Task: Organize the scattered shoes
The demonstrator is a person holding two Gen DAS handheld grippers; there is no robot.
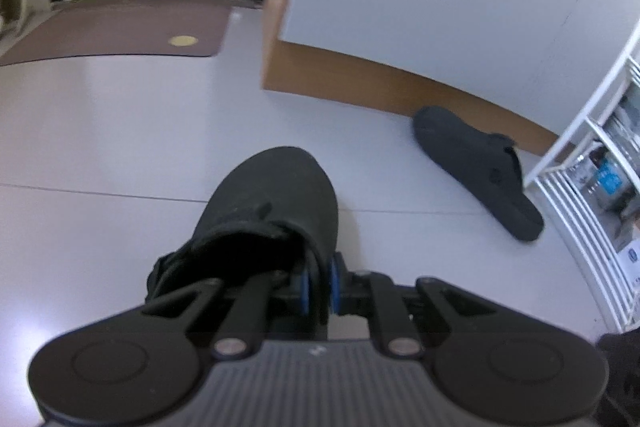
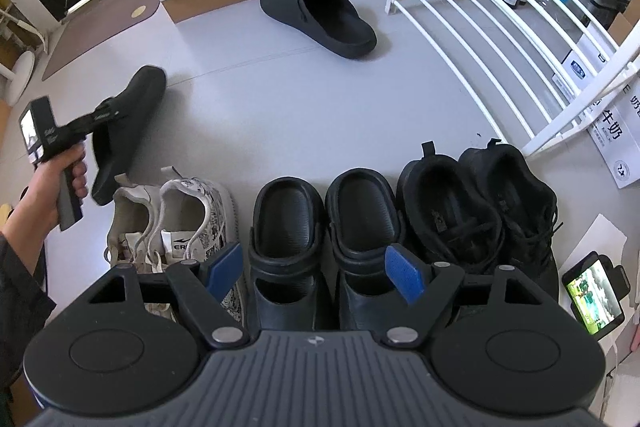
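Note:
My left gripper (image 1: 319, 287) is shut on the opening edge of a black clog (image 1: 276, 199) and holds it above the grey floor; the clog (image 2: 128, 123) and the left gripper (image 2: 102, 117) also show at the left of the right wrist view. Its mate, a second black clog (image 1: 476, 171), lies on the floor by the wooden skirting, also seen in the right wrist view (image 2: 320, 19). My right gripper (image 2: 316, 271) is open and empty above a row of paired shoes: white sneakers (image 2: 180, 227), black strap clogs (image 2: 324, 227) and black sneakers (image 2: 480, 203).
A white wire shoe rack (image 2: 492, 39) stands at the right, with bottles and boxes behind it. A brown mat (image 1: 120, 31) lies by a dark door. A phone (image 2: 594, 295) sits at the lower right. A wall corner (image 1: 280, 27) stands ahead.

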